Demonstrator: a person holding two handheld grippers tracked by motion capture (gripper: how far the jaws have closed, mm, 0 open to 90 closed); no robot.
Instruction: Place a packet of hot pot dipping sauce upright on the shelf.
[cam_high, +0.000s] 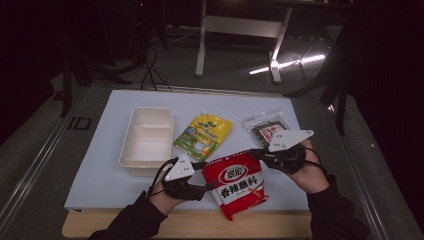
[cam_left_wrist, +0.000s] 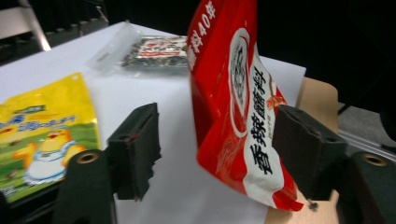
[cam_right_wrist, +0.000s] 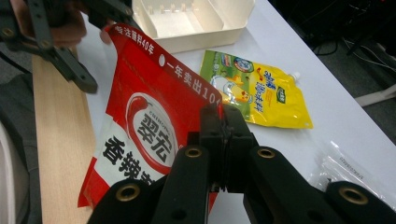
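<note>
While both grippers work one red plastic sauce packet (cam_high: 237, 185), it hangs lifted at six o'clock.
Left gripper (cam_high: 206, 176) half-open, jaws straddling its edge without pressing; right gripper (cam_high: 256, 152) pinches the top, steadying it. One white two-compartment tray (cam_high: 145, 140), one yellow spouted pouch (cam_high: 204, 135), one clear seaweed bag (cam_high: 265, 126).

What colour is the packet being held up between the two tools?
The packet is red with a white panel and black lettering; the right gripper view shows it best.

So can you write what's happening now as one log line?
right hand-held gripper: shut on red seasoning bag | left hand-held gripper: open, bag between jaws | white tray: empty
</note>
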